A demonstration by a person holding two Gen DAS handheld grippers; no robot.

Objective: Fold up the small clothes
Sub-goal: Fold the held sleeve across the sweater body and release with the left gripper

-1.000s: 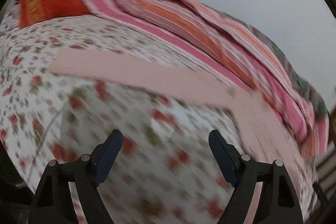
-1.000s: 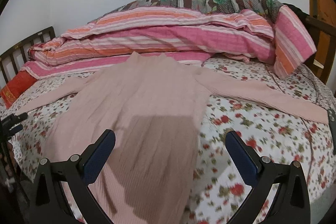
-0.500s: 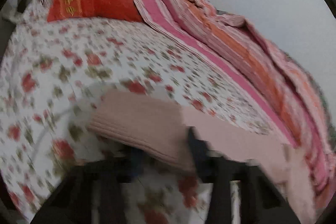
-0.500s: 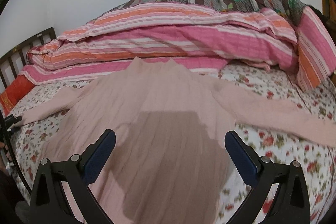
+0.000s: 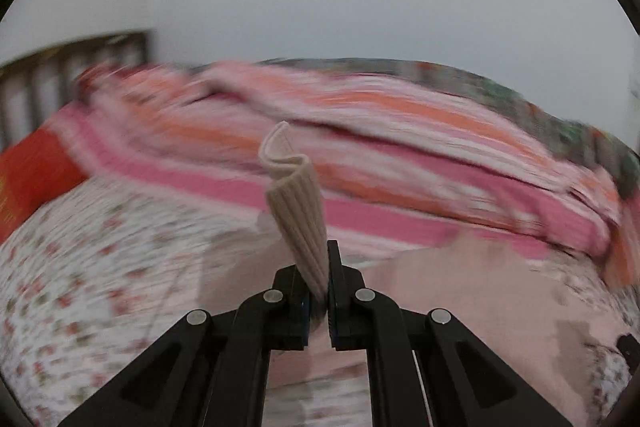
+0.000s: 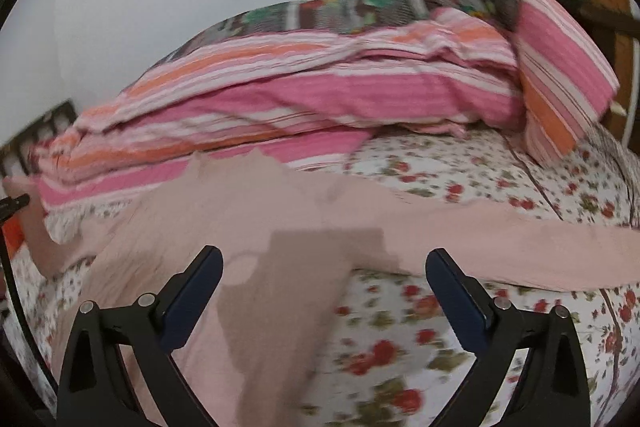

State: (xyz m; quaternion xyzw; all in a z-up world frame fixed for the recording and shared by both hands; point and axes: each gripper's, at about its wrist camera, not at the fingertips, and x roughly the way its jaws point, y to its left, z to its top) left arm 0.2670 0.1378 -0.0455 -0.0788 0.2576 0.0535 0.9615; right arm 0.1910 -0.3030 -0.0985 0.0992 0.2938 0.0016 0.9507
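Note:
A pale pink ribbed sweater (image 6: pixel 248 227) lies spread flat on the floral bedsheet, with its right sleeve (image 6: pixel 520 247) stretched out to the right. My left gripper (image 5: pixel 320 279) is shut on the ribbed cuff of the left sleeve (image 5: pixel 296 203) and holds it lifted above the bed; the cuff sticks up between the fingers. The sweater's body (image 5: pixel 460 291) shows below and to the right in the left wrist view. My right gripper (image 6: pixel 324 267) is open and empty, hovering over the sweater's lower right part.
A striped pink and orange quilt (image 6: pixel 320 95) is piled along the far side of the bed. A red pillow (image 5: pixel 32 175) and a dark wooden headboard (image 5: pixel 60 67) are at the left. The floral sheet (image 6: pixel 500 163) is bare at the right.
My left gripper has shut on the left sleeve's cuff and raised it off the bed, swinging right. My right gripper has drifted slightly right over the sweater and stayed open.

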